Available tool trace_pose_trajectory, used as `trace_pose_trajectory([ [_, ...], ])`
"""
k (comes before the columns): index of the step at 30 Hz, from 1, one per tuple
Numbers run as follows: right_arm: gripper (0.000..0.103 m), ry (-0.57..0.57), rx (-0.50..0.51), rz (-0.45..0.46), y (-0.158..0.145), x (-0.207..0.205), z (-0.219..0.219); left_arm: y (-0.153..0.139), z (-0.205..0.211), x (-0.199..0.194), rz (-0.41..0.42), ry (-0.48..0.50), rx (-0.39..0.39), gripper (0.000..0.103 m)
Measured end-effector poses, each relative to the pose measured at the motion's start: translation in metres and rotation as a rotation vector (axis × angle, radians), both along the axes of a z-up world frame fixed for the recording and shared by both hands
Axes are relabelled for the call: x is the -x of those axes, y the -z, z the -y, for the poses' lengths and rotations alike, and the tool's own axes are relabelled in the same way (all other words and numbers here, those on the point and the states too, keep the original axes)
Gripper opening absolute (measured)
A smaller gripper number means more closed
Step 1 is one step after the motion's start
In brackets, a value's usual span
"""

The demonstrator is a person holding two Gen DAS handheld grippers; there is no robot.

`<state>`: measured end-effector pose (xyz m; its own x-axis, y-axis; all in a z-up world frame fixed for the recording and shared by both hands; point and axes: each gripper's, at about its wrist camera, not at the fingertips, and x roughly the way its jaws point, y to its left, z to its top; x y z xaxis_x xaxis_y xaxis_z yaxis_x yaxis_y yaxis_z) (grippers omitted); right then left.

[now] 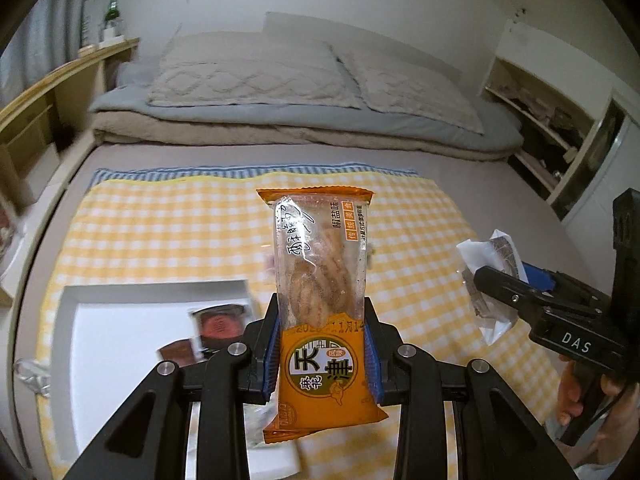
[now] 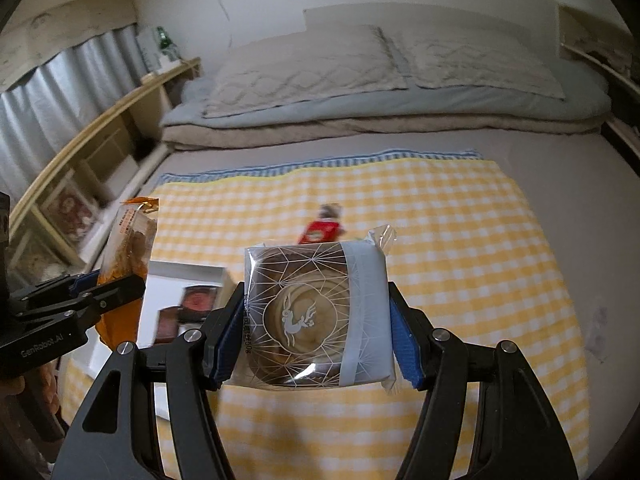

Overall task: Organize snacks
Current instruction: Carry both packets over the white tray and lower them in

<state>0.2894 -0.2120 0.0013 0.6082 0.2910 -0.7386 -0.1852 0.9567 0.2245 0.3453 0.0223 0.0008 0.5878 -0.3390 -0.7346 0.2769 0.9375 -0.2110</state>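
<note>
My left gripper (image 1: pixel 322 354) is shut on an orange packet of twisted dough sticks (image 1: pixel 320 280), held upright above the yellow checked cloth (image 1: pixel 168 232). It shows at the left of the right wrist view (image 2: pixel 128 248). My right gripper (image 2: pixel 310 336) is shut on a clear wrapped mooncake with a white rabbit print (image 2: pixel 308 316); it shows at the right of the left wrist view (image 1: pixel 490 280). A white box (image 1: pixel 120 320) at lower left holds two dark red wrapped snacks (image 1: pixel 218 322). A red packet (image 2: pixel 318 232) lies on the cloth beyond the mooncake.
The cloth lies on a grey bed with pillows (image 1: pixel 256 76) and a folded quilt at the far end. A wooden shelf (image 1: pixel 52 92) runs along the left, with a green bottle (image 1: pixel 113 10). An open wardrobe (image 1: pixel 560 120) stands at right.
</note>
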Motion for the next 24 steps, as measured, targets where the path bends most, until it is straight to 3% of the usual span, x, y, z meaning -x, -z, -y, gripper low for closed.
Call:
trace_pose_trajectory([
  [14, 0.065, -0.117, -0.087, -0.025, 0.016, 0.024, -0.124, -0.014, -0.157, 0.086, -0.013, -0.151, -0.006, 0.034],
  [24, 0.065, -0.174, -0.139, -0.11, 0.056, 0.039, -0.197, 0.014, -0.209, 0.116, -0.081, -0.178, -0.021, 0.034],
])
